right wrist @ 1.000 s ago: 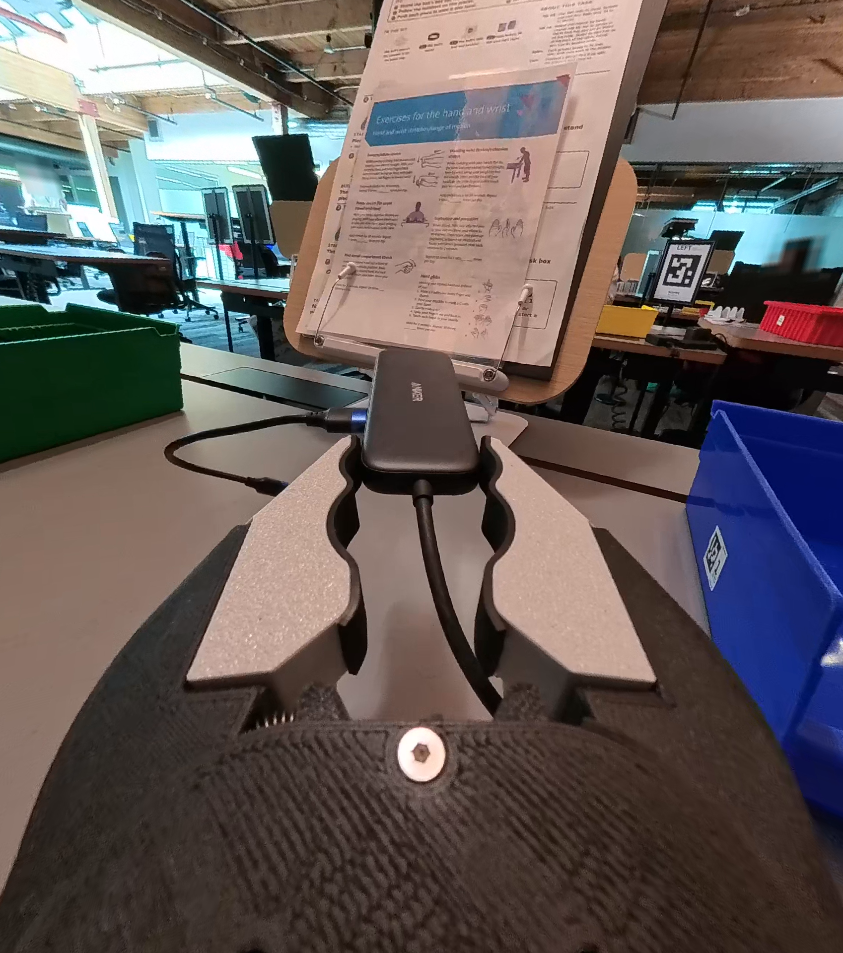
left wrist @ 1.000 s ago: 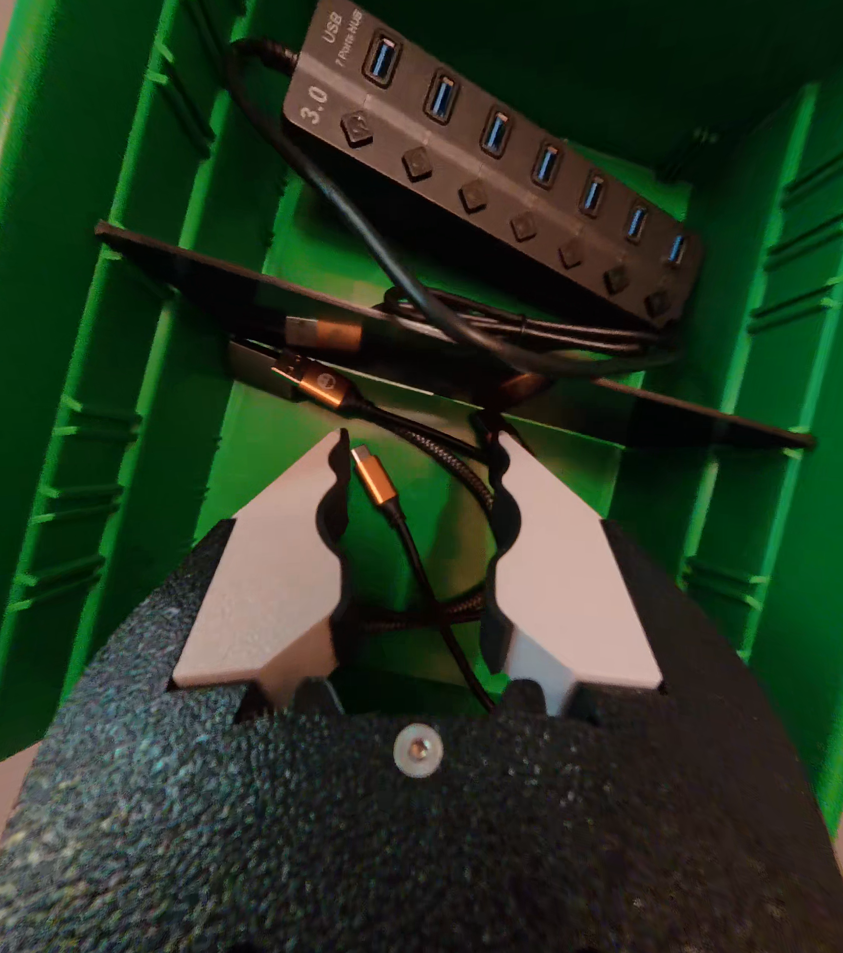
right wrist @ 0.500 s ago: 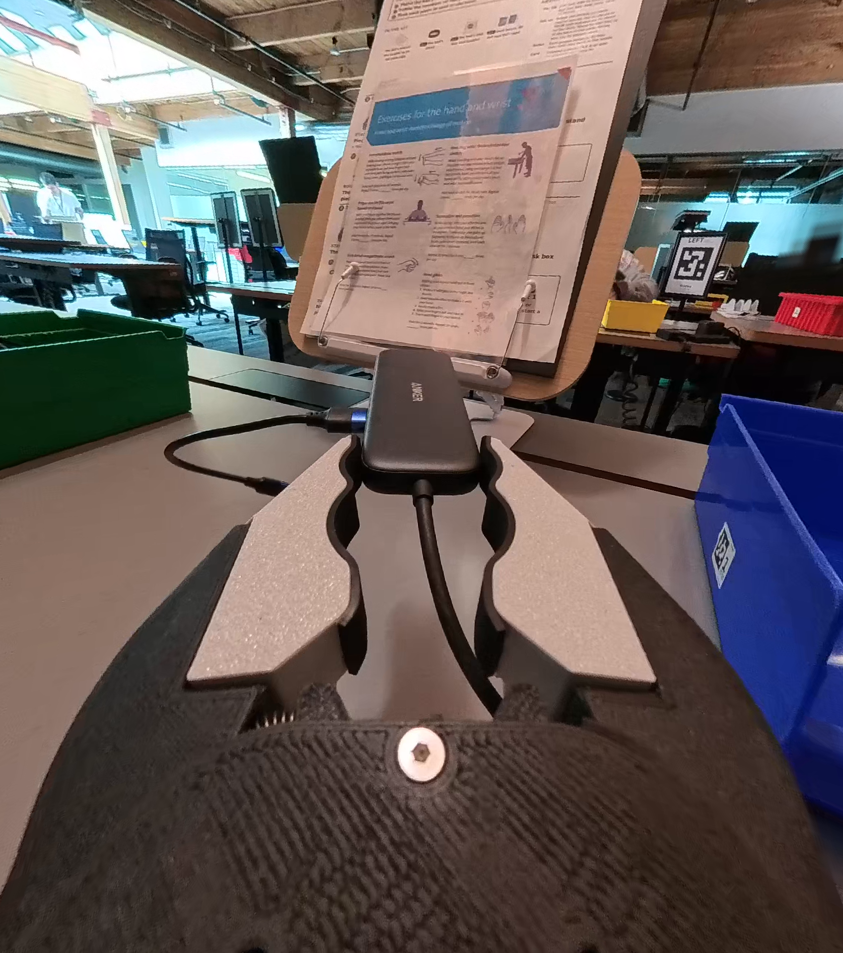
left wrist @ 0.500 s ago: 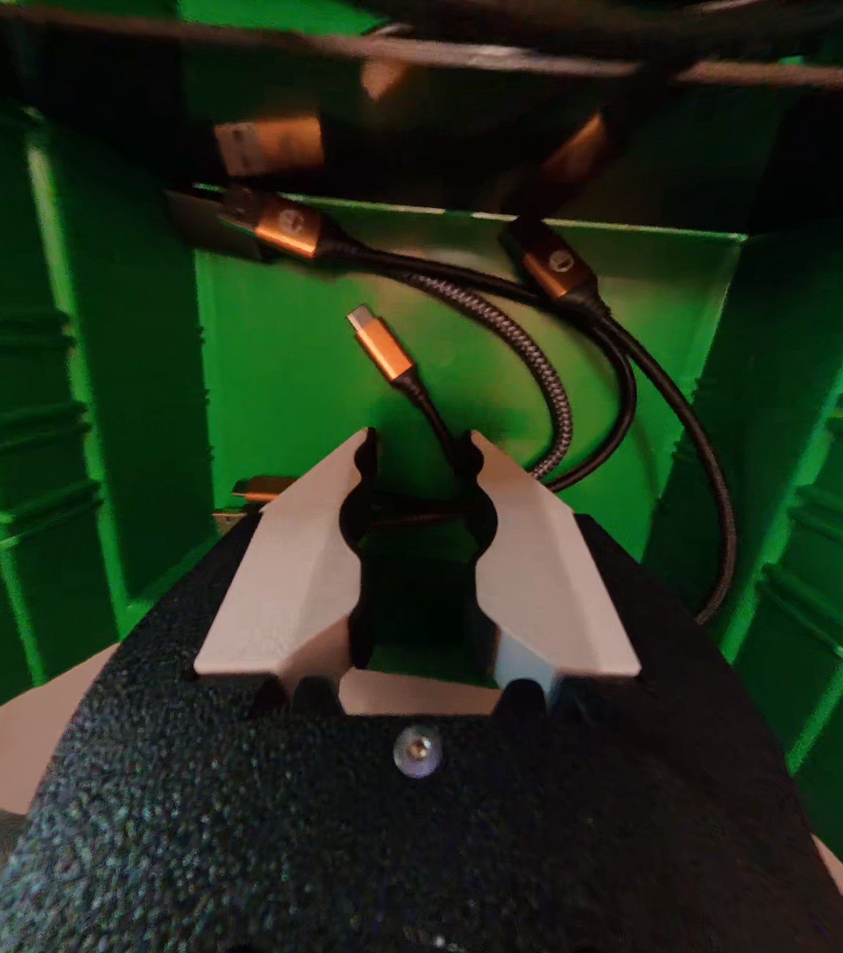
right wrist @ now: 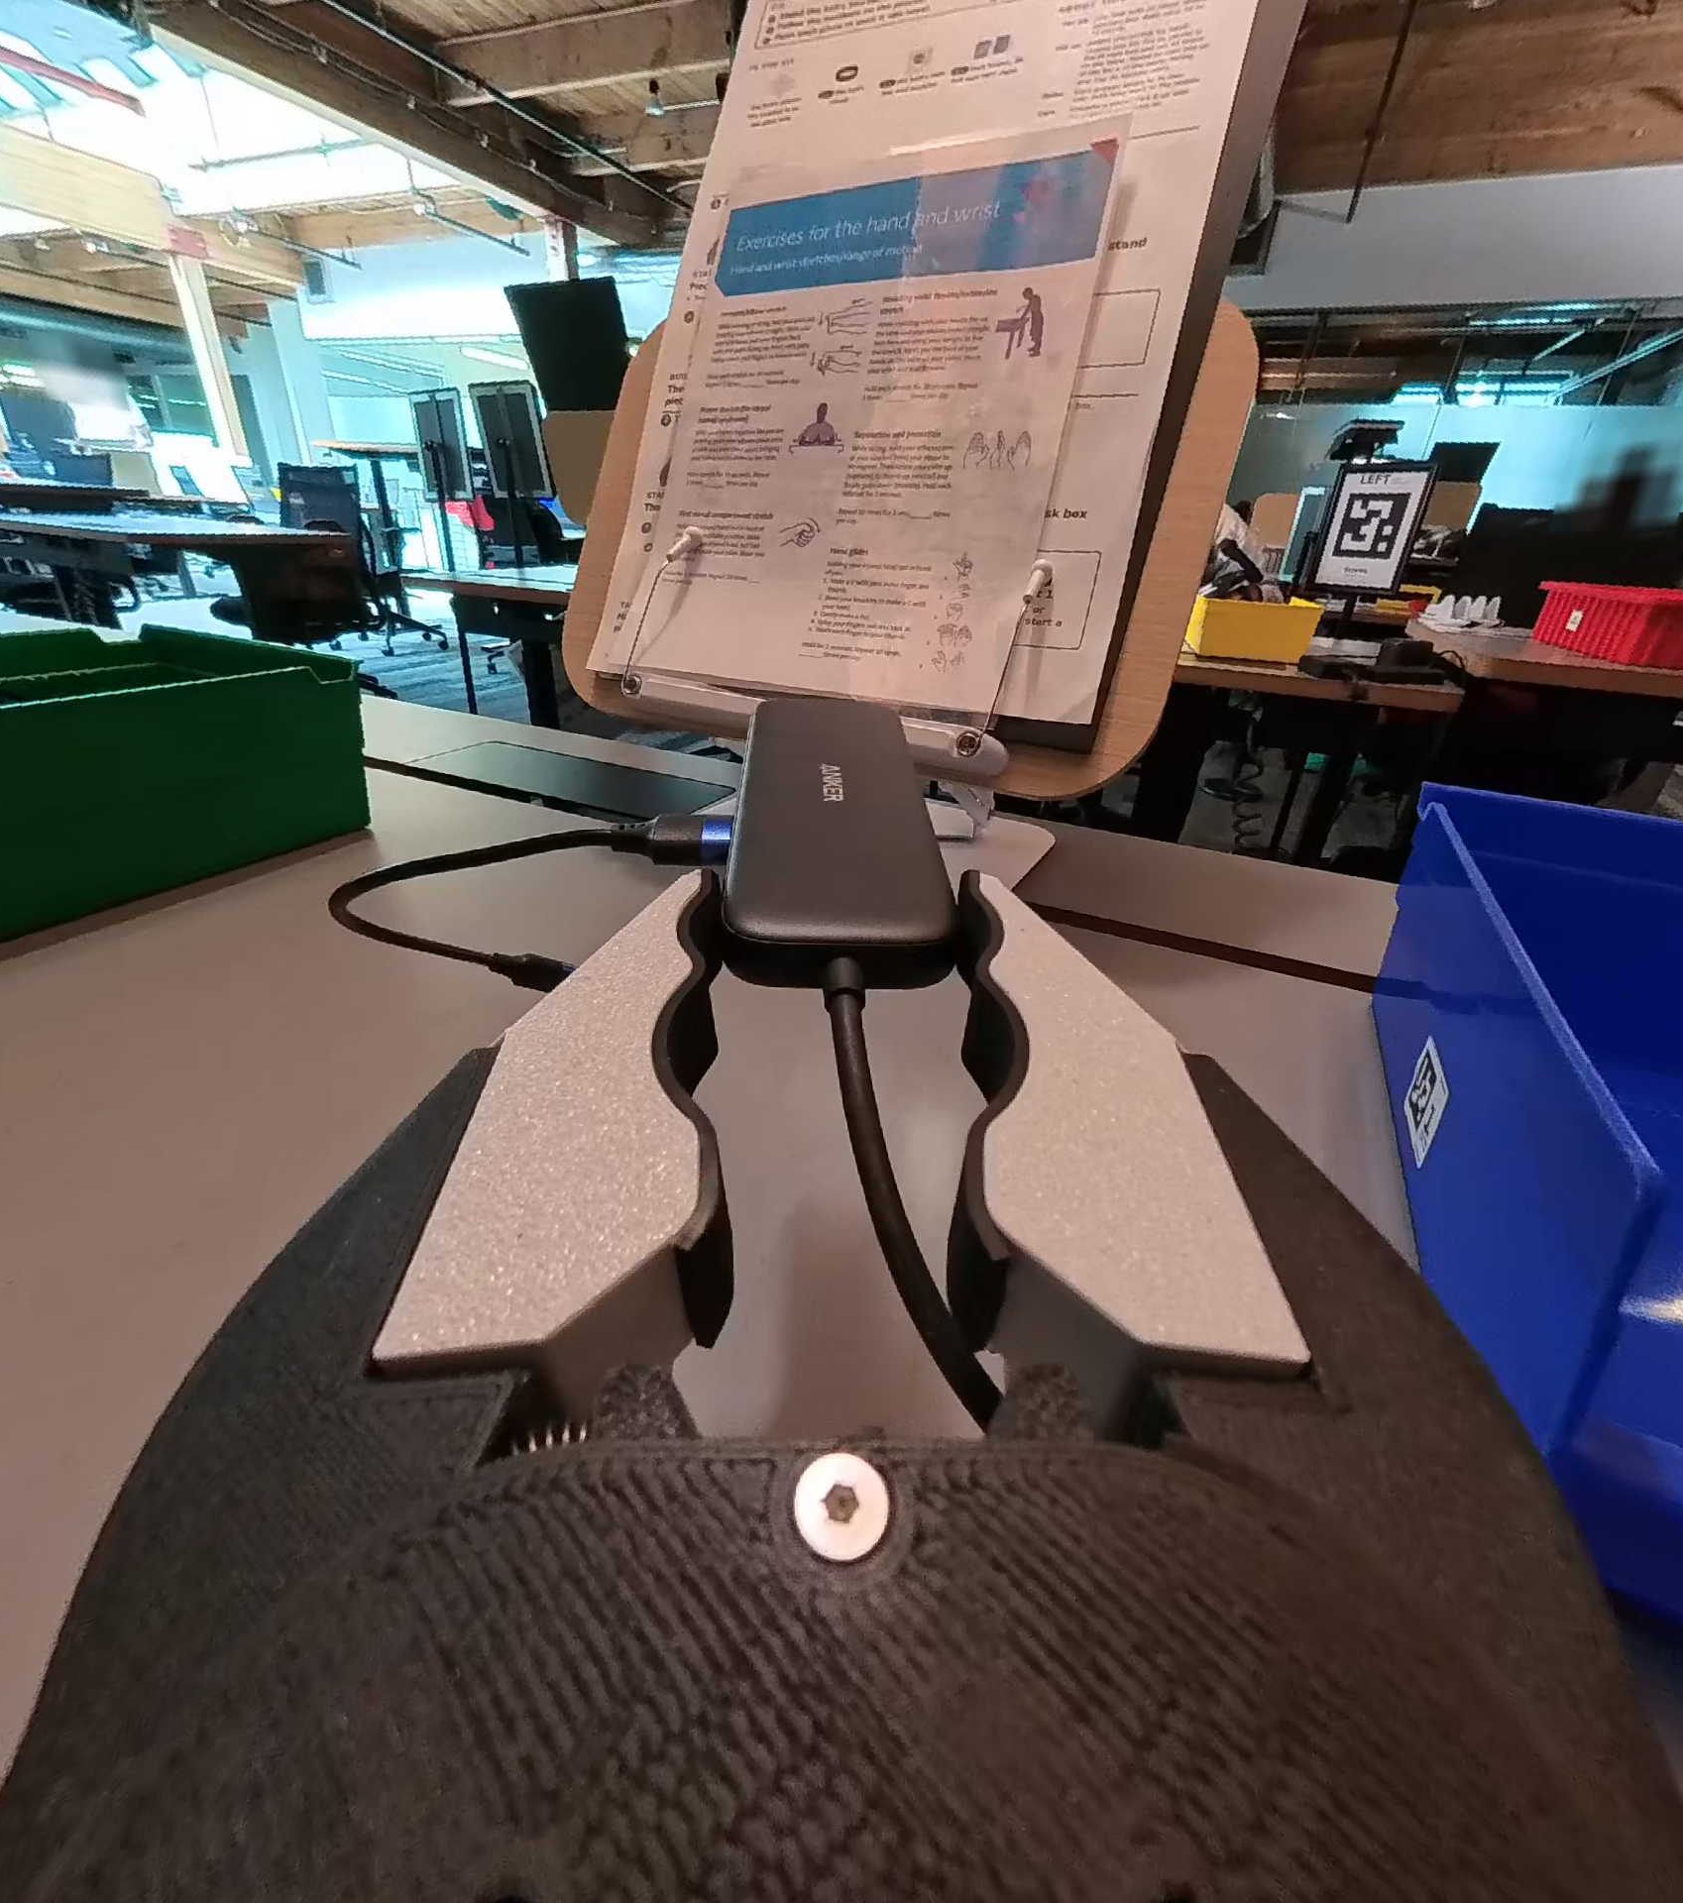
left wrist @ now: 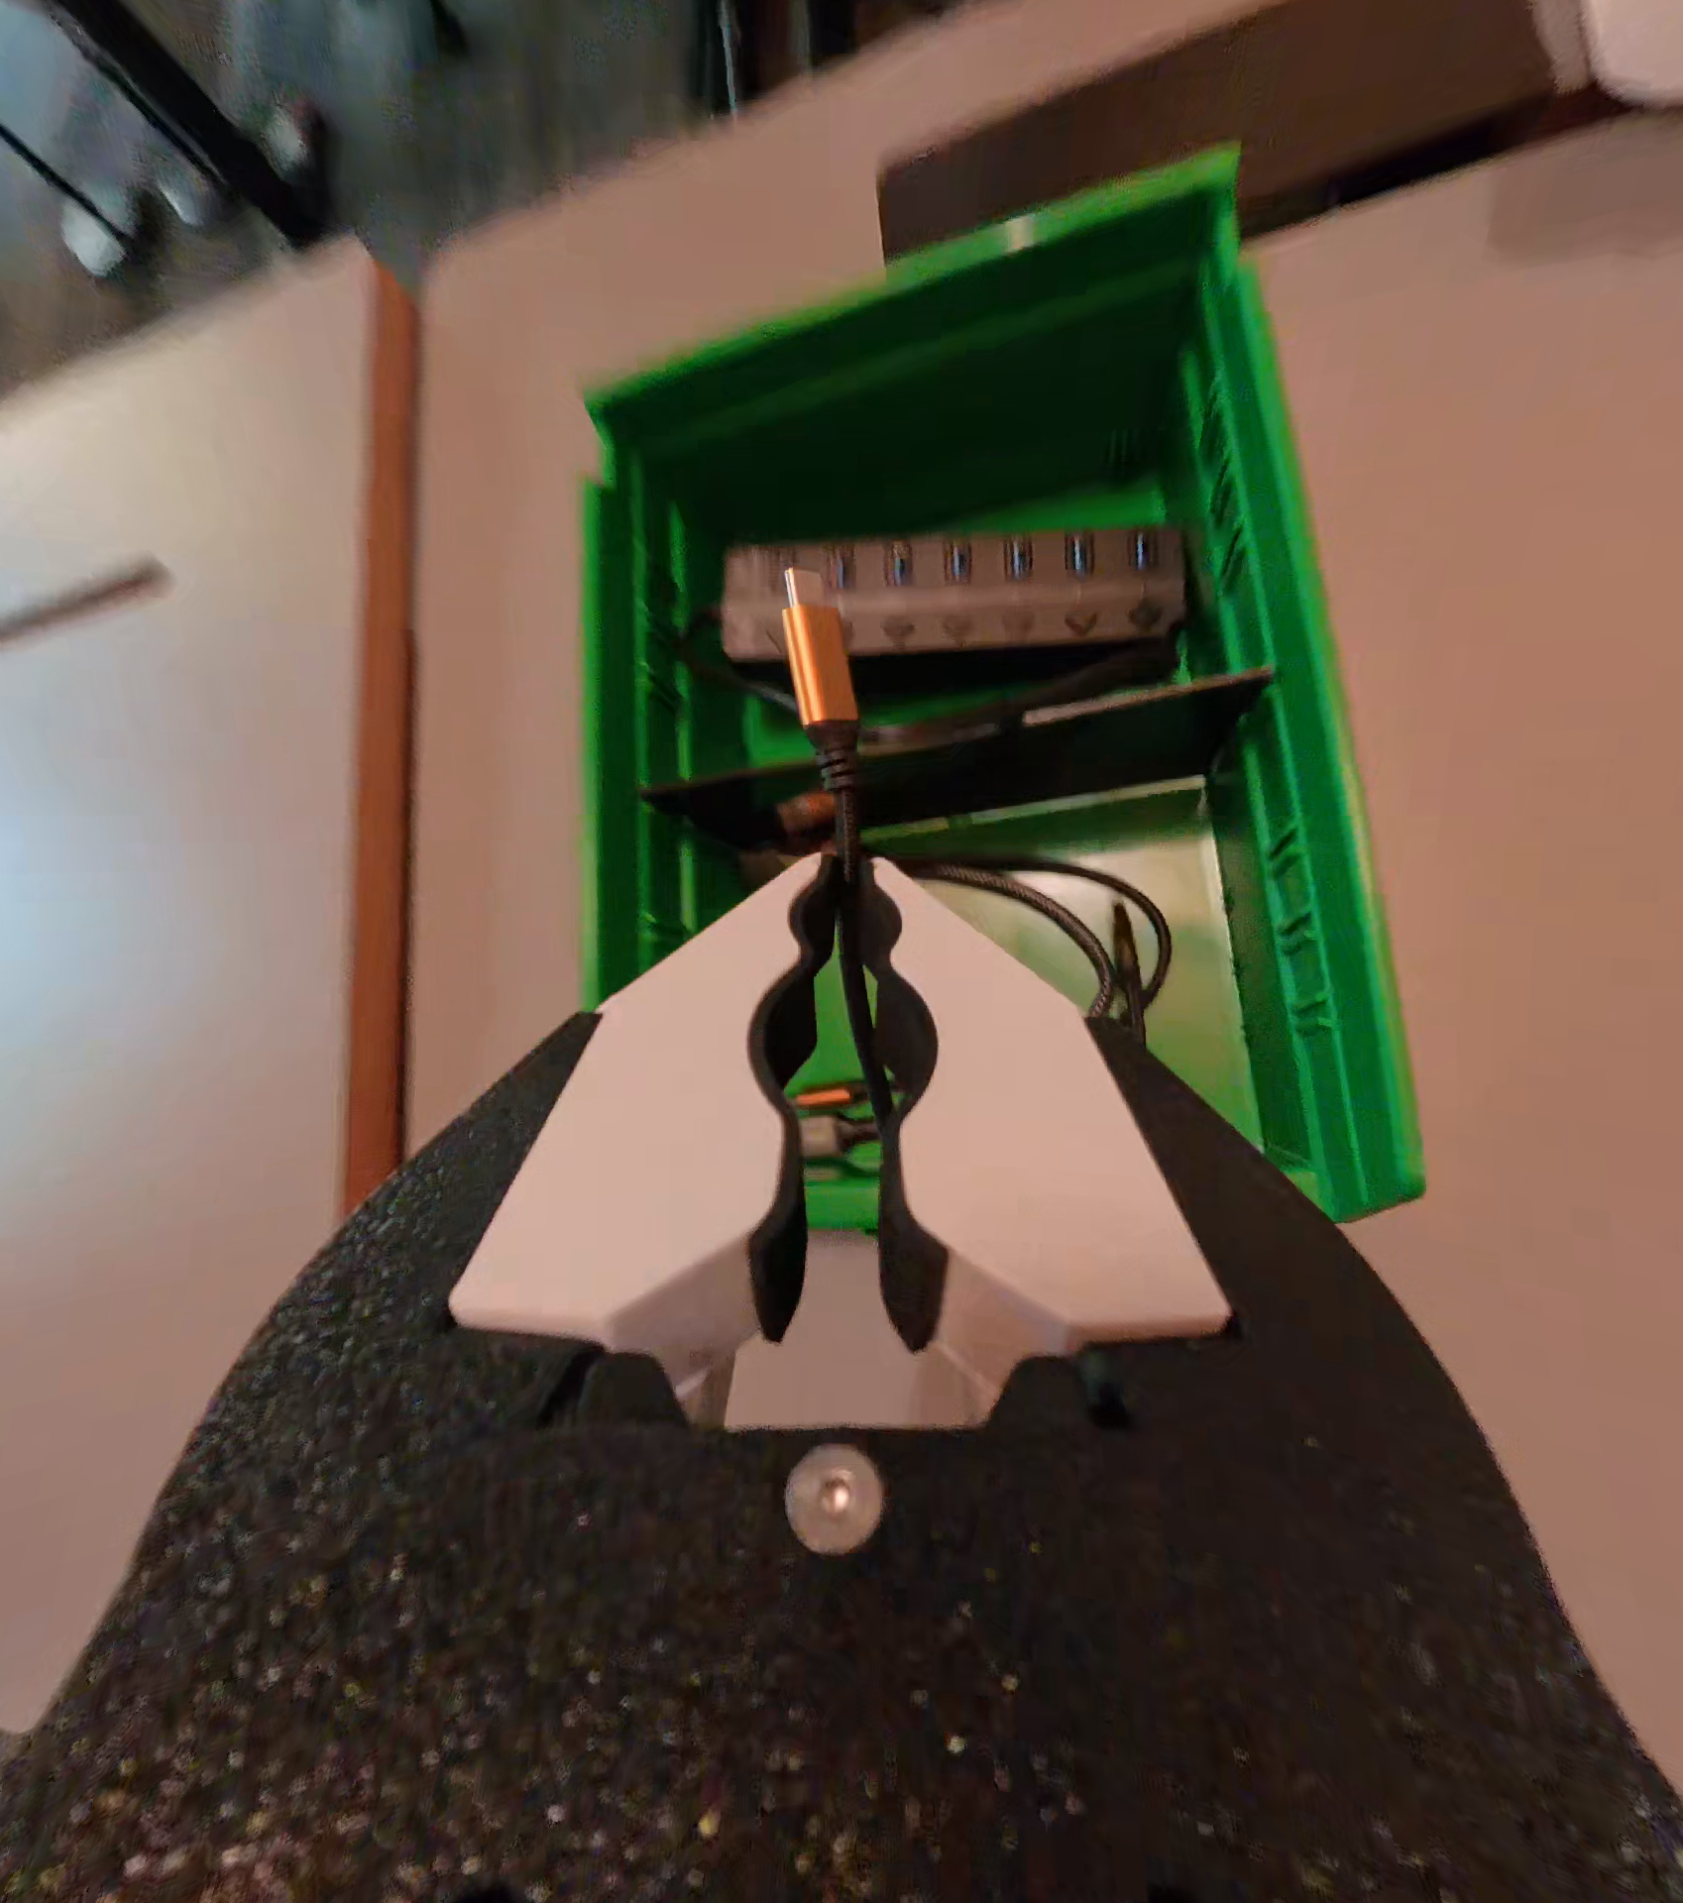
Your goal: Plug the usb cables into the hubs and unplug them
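The usb cable point(left wrist: 846, 989) runs up between the fingertips of the left gripper point(left wrist: 844, 873), which is clenched on its black cord just behind the strain relief. Its orange plug point(left wrist: 817, 659) stands out past the tips toward 12 o'clock, metal tip uppermost. Behind it lies the green bin point(left wrist: 1270, 721) on the pale table point(left wrist: 1538, 721), seen from above. A black divider point(left wrist: 1074, 752) splits the bin: the far compartment, at 12 o'clock, holds a long grey multi-port hub point(left wrist: 982, 608) (the view is blurred there), and the near compartment holds more loose cables point(left wrist: 1105, 927).

In the right wrist view, the right gripper point(right wrist: 837, 906) is clamped on the near end of a slim dark hub point(right wrist: 832, 824), whose own black lead point(right wrist: 879, 1153) trails back between the fingers. A blue-collared plug point(right wrist: 688, 829) sits in the hub's side at 9 o'clock. A blue bin point(right wrist: 1538, 1081) stands at 3 o'clock, a document stand point(right wrist: 1188, 577) with printed sheets at 12 o'clock.
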Available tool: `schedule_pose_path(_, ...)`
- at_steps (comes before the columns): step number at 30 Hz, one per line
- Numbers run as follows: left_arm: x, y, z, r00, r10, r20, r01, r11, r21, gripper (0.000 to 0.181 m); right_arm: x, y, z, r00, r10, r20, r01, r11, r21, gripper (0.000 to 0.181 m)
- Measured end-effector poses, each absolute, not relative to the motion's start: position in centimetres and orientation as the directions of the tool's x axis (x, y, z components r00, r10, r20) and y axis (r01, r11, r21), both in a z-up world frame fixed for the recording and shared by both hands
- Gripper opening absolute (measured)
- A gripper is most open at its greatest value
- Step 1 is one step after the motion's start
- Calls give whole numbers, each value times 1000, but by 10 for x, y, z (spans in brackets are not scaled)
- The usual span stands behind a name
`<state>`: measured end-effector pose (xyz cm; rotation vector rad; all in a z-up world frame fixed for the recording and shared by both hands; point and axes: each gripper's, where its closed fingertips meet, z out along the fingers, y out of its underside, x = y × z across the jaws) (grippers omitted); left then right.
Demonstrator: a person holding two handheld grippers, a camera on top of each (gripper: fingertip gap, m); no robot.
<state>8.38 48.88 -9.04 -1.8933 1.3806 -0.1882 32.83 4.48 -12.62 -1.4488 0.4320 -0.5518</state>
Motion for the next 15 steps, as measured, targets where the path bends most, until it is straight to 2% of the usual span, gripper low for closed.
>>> schedule_pose_path(1,84,485,-71,399,-852,-339,-727,-69,-683,1,329,44,-126,802,-594,52,92,37,-995,45)
schedule_pose_path(6,98,424,28,310,-859,-407,-546,190,-816,1,330,43,-126,799,-599,48,89,39,-995,45)
schedule_pose_path(9,106,383,72,250,-880,-405,-415,280,-865,1,331,42,-125,798,-601,48,91,41,-995,45)
schedule_pose_path(12,122,338,77,100,-962,-254,-325,209,-922,2,331,41,-124,796,-604,50,96,45,-994,45)
schedule_pose_path(15,148,310,41,5,-998,-66,-315,62,-947,1,333,38,-123,792,-610,40,93,55,-994,45)
